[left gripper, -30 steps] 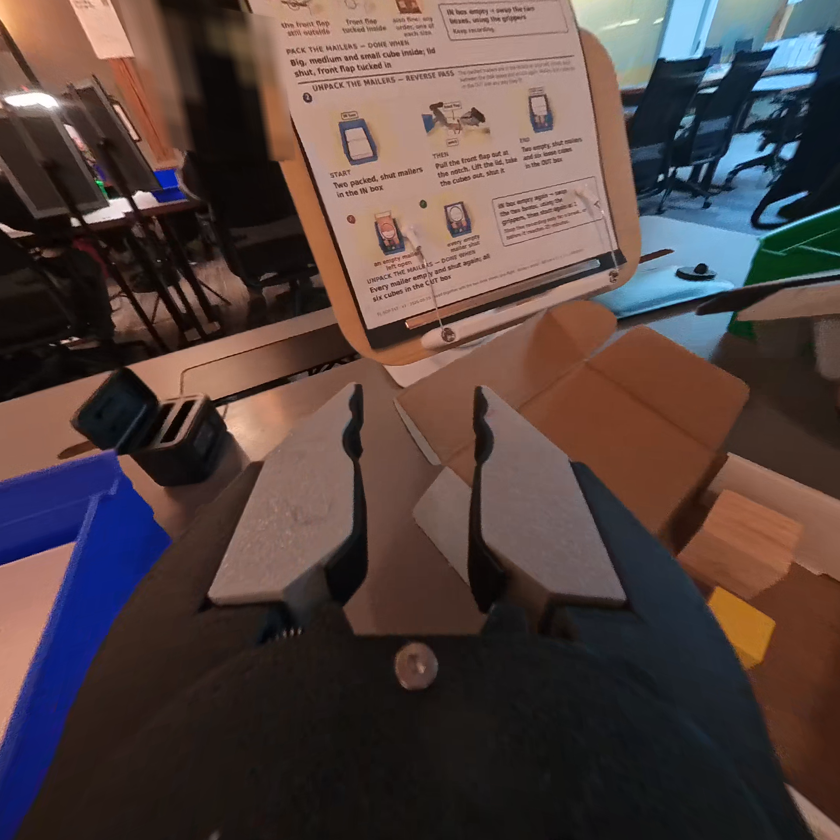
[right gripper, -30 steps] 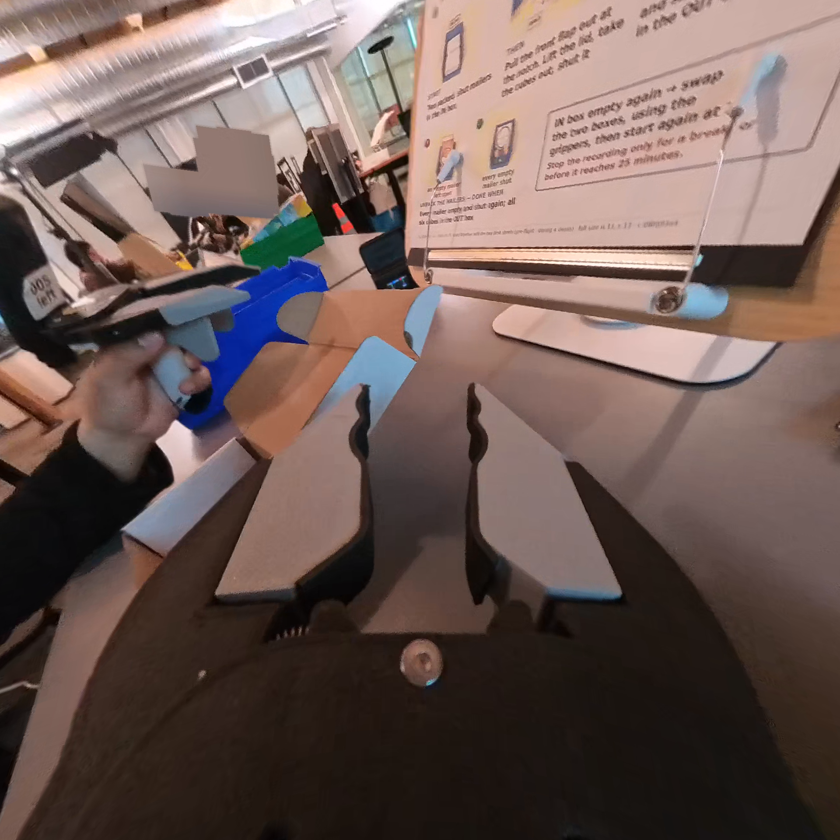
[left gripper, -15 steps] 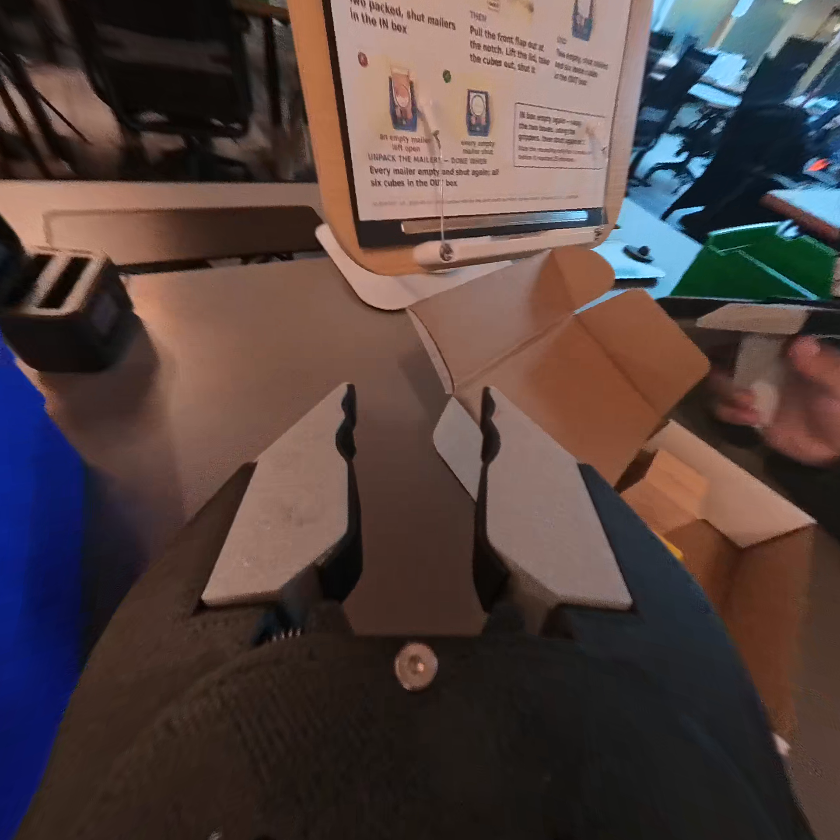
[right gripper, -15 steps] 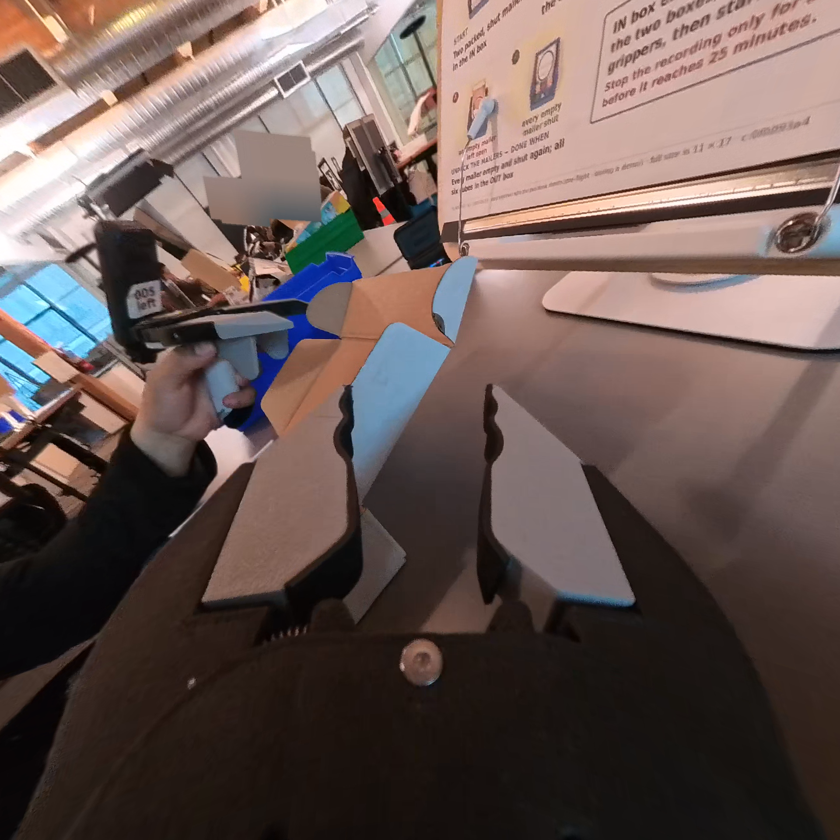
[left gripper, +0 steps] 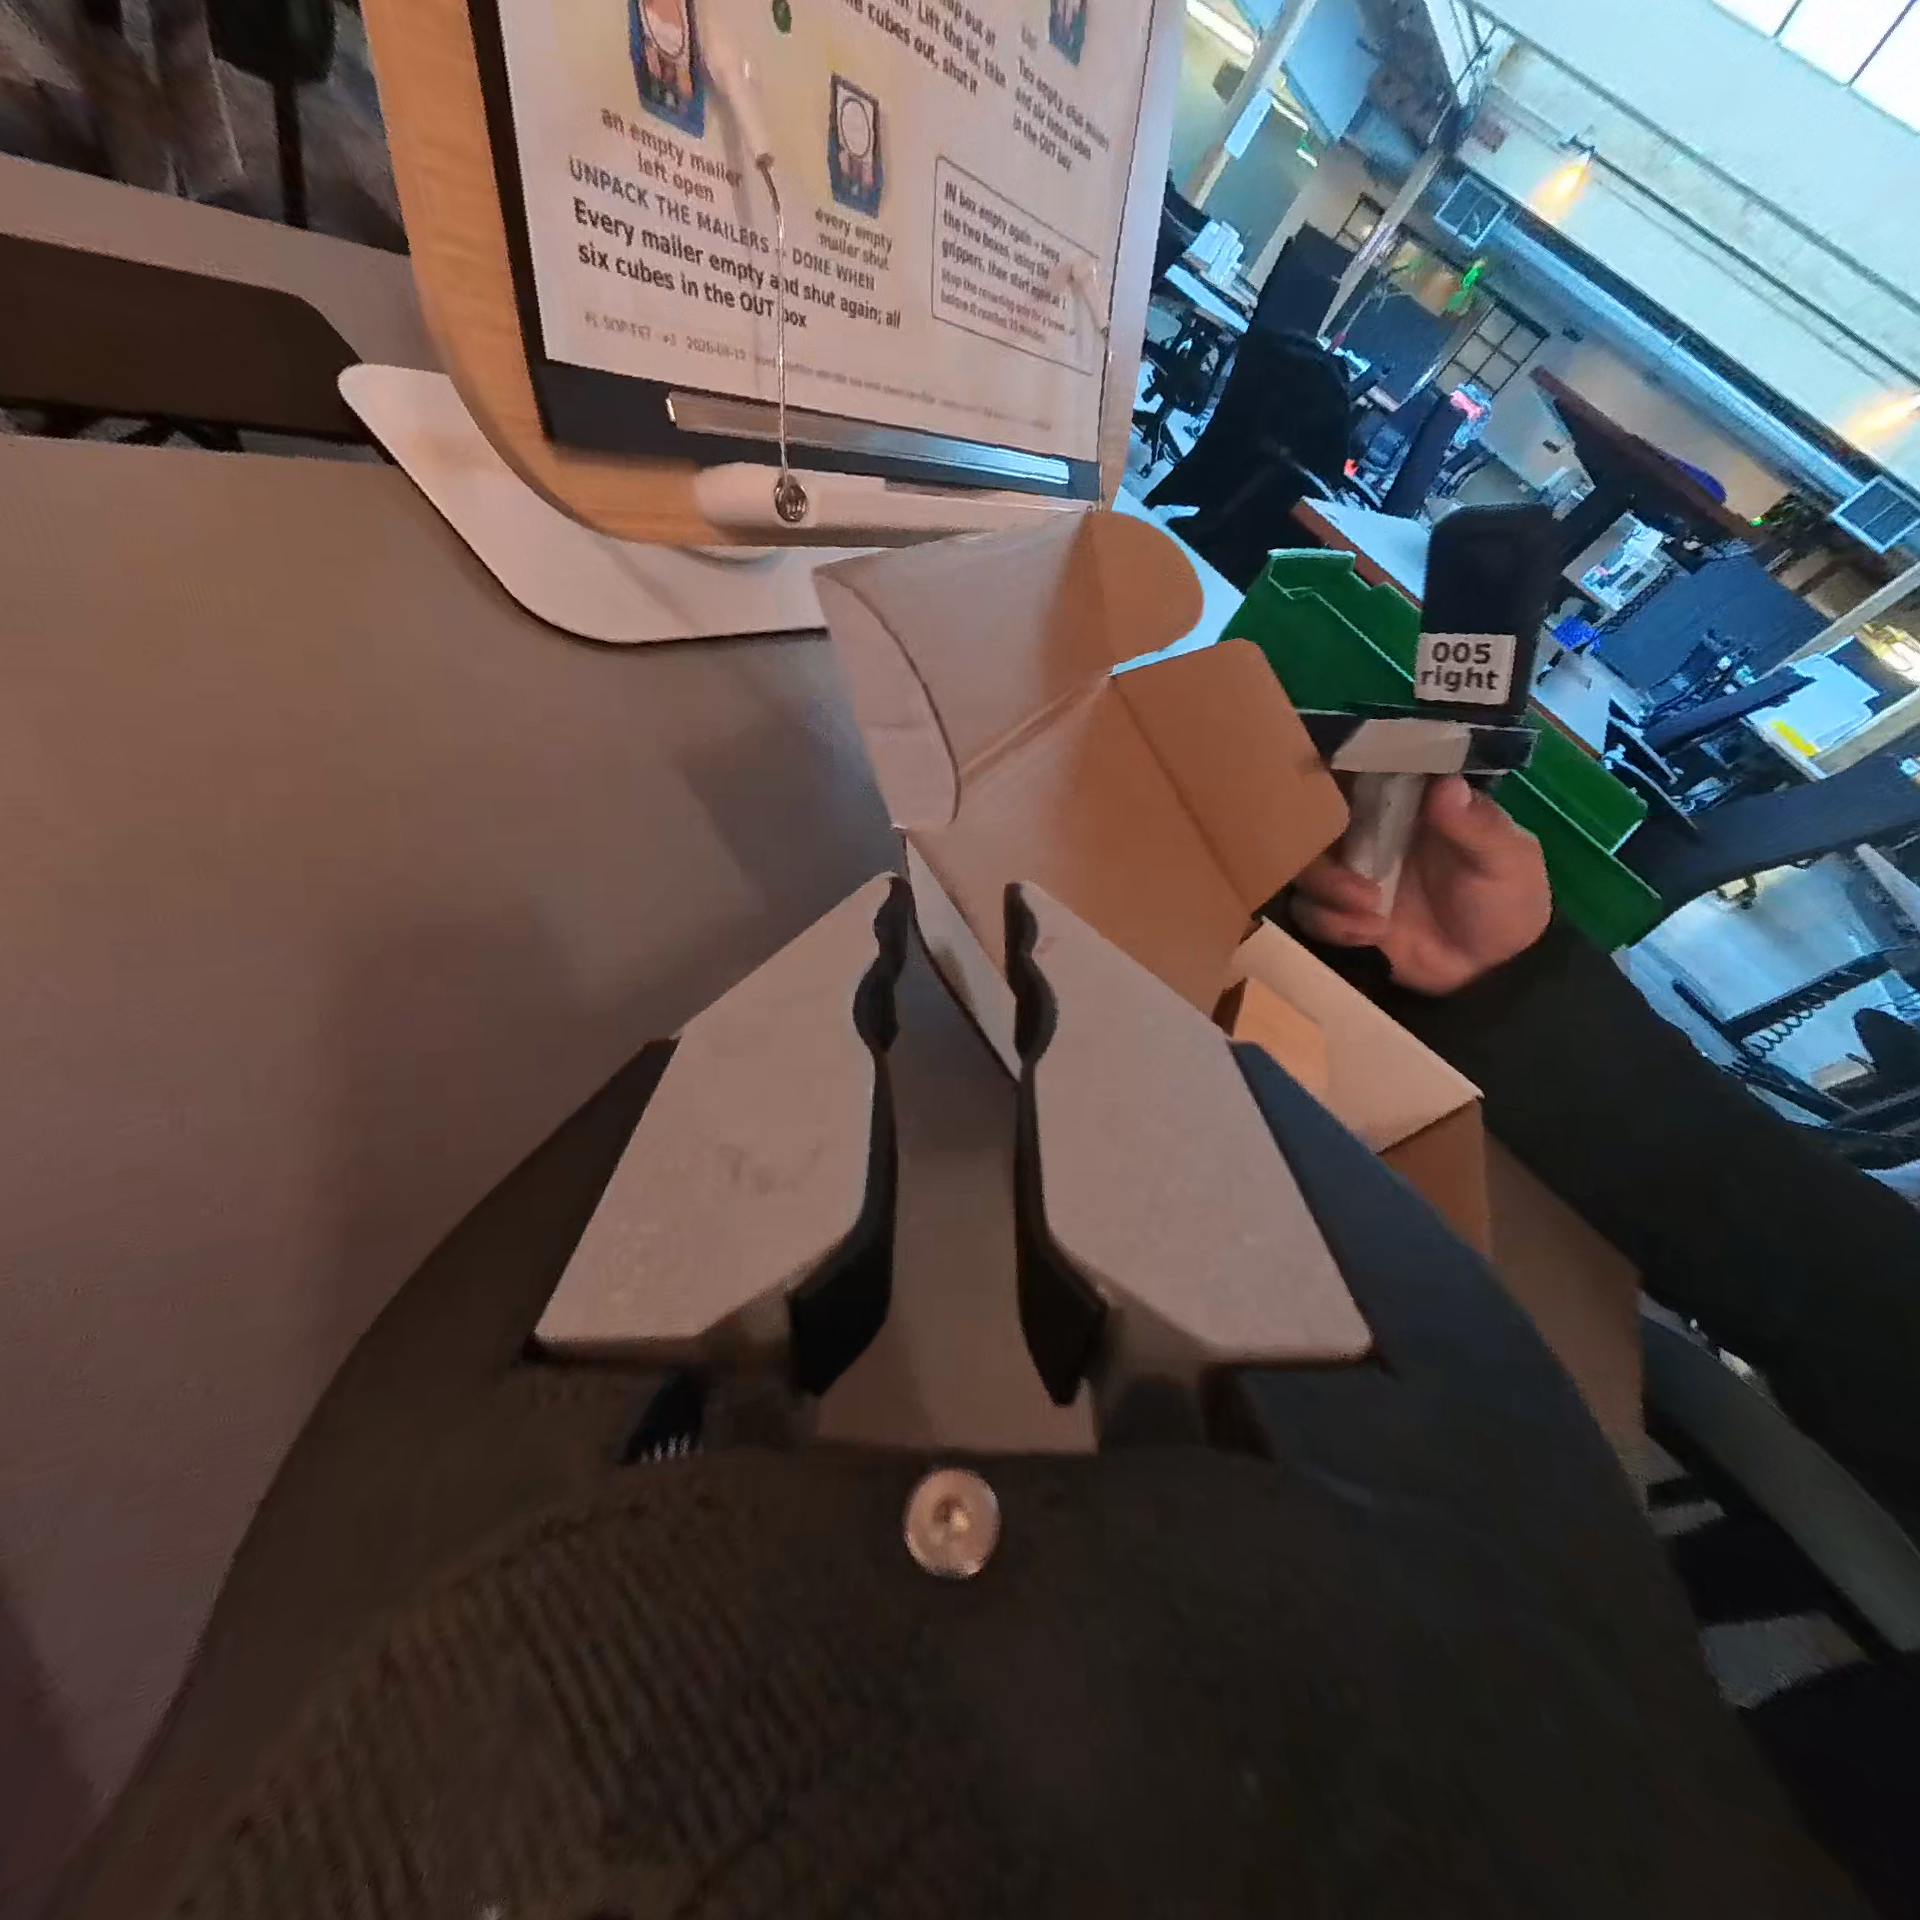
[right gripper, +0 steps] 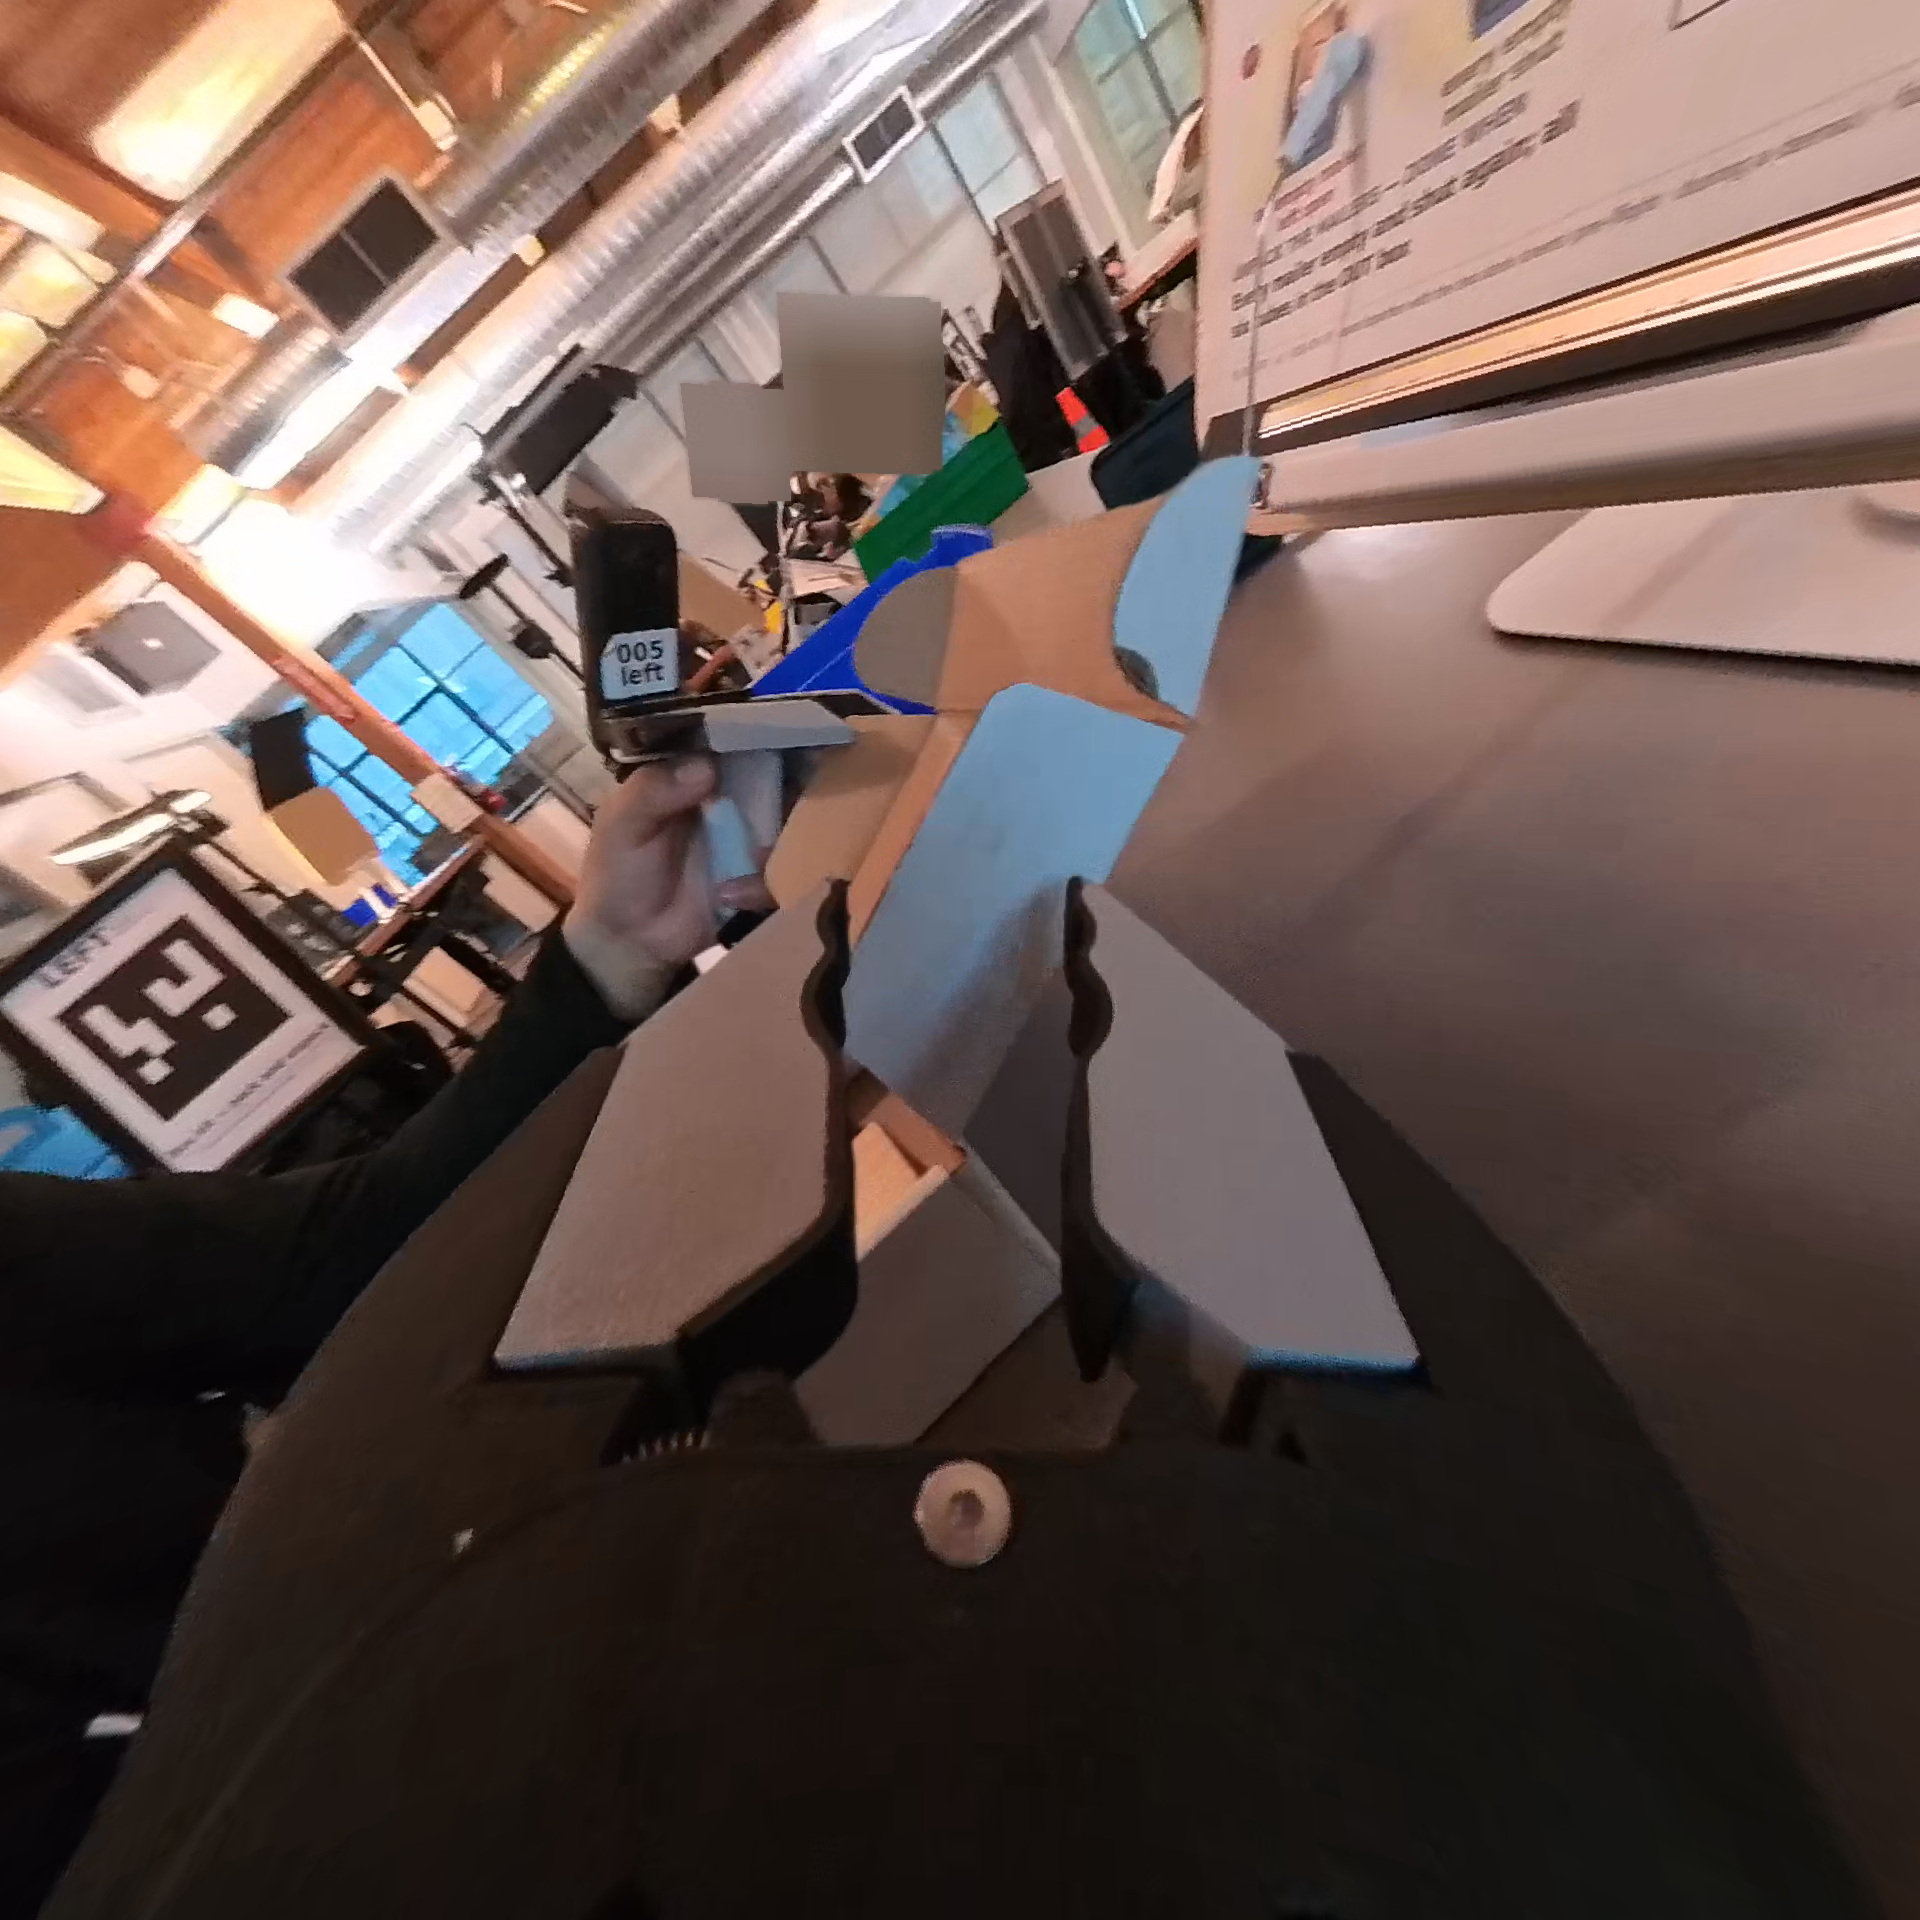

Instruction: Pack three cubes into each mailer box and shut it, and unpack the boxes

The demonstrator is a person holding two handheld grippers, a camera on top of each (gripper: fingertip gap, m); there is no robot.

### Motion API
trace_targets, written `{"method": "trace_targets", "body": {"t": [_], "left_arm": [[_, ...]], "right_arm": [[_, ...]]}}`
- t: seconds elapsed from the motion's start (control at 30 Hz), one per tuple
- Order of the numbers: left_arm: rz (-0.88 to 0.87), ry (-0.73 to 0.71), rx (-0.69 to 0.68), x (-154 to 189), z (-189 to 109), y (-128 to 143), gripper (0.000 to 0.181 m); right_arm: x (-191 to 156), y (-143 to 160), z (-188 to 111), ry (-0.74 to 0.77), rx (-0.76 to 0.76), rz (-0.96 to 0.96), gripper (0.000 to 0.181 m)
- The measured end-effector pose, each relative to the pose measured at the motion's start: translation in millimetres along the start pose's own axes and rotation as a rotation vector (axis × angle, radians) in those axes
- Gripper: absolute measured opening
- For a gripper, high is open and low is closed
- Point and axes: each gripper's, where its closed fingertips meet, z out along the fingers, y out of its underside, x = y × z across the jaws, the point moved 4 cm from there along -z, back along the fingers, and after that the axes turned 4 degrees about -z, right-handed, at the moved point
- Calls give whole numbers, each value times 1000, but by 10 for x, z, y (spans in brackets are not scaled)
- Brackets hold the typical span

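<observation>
An open mailer box, white outside and brown inside, stands on the grey table. Its lid (left gripper: 1122,810) stands up, with the rounded front flap (left gripper: 997,665) bent toward me. A wooden cube (left gripper: 1273,1023) shows inside behind the box's white wall (left gripper: 1351,1049). My left gripper (left gripper: 954,920) is at the lid's left edge, jaws narrowed but apart, with the white side flap in the gap. My right gripper (right gripper: 954,909) is open around the lid's white outer face (right gripper: 997,831) at its other edge. Each gripper shows in the other's view, the right (left gripper: 1423,753) and the left (right gripper: 779,722).
The instruction board (left gripper: 810,208) on its white base (left gripper: 582,561) stands just behind the box. A green bin (left gripper: 1558,821) sits to the right and a blue bin (right gripper: 831,665) to the left. A black-and-white marker sign (right gripper: 177,1018) stands off the table. Some 15 centimeters of space lies between my two pairs of fingers. From my right tips it is roughly 9 centimeters to the wooden cube (left gripper: 1273,1023); from my left, 15 centimeters.
Both grippers have moved in to the lid's two side edges. The left jaws have narrowed. The left view has swung right, away from the blue bin, and the lid stands more upright.
</observation>
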Motion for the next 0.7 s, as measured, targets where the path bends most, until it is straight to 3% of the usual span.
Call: {"method": "trace_targets", "body": {"t": [0.4, 0.7], "left_arm": [[149, -22, -31, 107, 154, 70, 28], [41, -19, -14, -1, 122, 56, 28]], "right_arm": [[-50, 59, 22, 0, -61, -60, 33], [-12, 6, -41, 24, -26, -61, 27]]}}
